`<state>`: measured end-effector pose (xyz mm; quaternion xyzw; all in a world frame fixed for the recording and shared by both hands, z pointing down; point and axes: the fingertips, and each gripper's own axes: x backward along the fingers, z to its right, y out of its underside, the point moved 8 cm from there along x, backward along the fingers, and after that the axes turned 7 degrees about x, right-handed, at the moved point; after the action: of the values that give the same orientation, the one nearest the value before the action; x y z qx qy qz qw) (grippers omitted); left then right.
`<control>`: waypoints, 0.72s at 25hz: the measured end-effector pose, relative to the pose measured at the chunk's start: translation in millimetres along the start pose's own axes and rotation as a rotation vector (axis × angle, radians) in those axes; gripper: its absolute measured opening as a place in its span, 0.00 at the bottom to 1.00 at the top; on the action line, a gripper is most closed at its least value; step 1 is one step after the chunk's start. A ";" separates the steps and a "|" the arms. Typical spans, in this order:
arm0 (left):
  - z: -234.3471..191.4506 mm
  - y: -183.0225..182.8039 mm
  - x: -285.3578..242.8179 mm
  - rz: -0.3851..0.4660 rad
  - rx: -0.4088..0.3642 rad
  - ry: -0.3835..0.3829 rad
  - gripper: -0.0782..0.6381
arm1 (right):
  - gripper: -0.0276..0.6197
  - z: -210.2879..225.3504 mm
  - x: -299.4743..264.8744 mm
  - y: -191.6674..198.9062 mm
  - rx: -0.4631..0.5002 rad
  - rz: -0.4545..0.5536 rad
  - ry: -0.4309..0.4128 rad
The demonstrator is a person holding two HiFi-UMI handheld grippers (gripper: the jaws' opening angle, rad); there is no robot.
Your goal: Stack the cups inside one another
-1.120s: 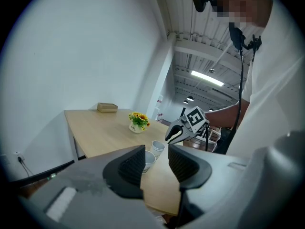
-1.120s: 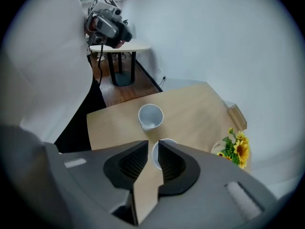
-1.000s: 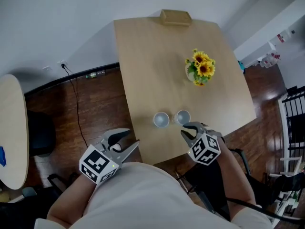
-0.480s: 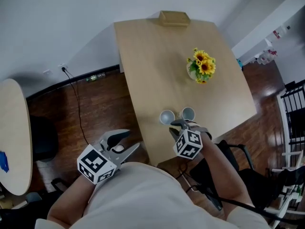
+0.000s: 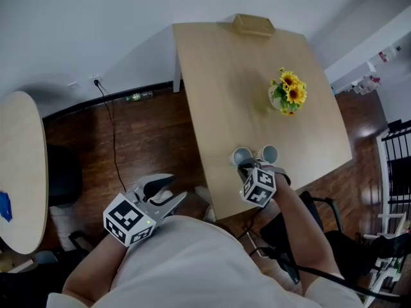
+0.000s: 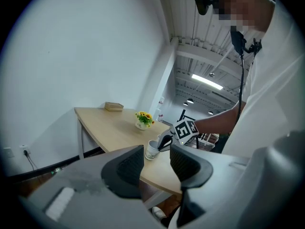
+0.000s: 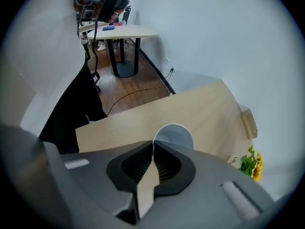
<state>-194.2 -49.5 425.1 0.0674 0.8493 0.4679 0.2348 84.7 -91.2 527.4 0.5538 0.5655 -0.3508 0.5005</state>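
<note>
Two round cups stand upright near the front edge of the pale wooden table, not nested: the left white cup just beside the right white cup. The right gripper pinches the left white cup's rim. The left gripper hangs off the table, jaws spread and empty. A small print on the left white cup's side is illegible. The white pot of yellow sunflowers reads "Life".

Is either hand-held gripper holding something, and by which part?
The right hand-held gripper pinches one cup by its rim; the left hand-held gripper holds nothing.
</note>
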 end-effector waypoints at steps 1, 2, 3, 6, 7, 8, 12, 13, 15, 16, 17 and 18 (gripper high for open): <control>-1.3 0.2 1.1 -0.001 -0.001 0.004 0.37 | 0.07 -0.1 5.3 -2.4 -0.004 0.004 0.002; -2.4 -0.2 1.5 -0.001 -0.003 0.009 0.37 | 0.07 -0.2 11.6 -5.2 -0.008 0.011 0.004; -3.2 -0.9 1.1 -0.001 -0.007 0.015 0.36 | 0.07 -0.3 18.5 -8.1 -0.012 0.019 0.007; -3.4 -3.4 -4.8 0.000 -0.018 0.042 0.37 | 0.07 -0.3 42.0 -12.3 -0.022 0.044 0.028; -2.5 -4.3 -7.8 0.000 -0.021 0.053 0.36 | 0.07 0.1 50.8 -11.9 -0.022 0.050 0.040; -1.5 -5.3 -10.7 0.000 -0.025 0.064 0.37 | 0.07 0.7 59.9 -10.8 -0.024 0.054 0.053; 4.4 -7.9 -21.5 -0.006 -0.037 0.101 0.37 | 0.07 4.1 91.7 1.0 -0.056 0.057 0.089; 6.1 -8.3 -24.7 -0.009 -0.038 0.110 0.37 | 0.07 5.2 97.0 6.2 -0.066 0.052 0.093; 9.5 -9.5 -30.9 -0.015 -0.042 0.126 0.37 | 0.07 9.0 105.0 17.8 -0.089 0.043 0.098; 11.3 -11.1 -33.7 -0.017 -0.044 0.131 0.36 | 0.07 11.4 108.3 24.0 -0.099 0.037 0.101; 13.1 -13.0 -36.5 -0.017 -0.047 0.137 0.37 | 0.07 14.2 111.4 30.6 -0.109 0.029 0.105; 14.8 -15.1 -39.6 -0.016 -0.050 0.144 0.36 | 0.07 17.1 114.2 37.4 -0.117 0.021 0.109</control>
<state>-151.0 -59.8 419.2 0.0209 0.8525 0.4908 0.1786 137.4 -70.8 420.0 0.5479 0.6057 -0.2813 0.5038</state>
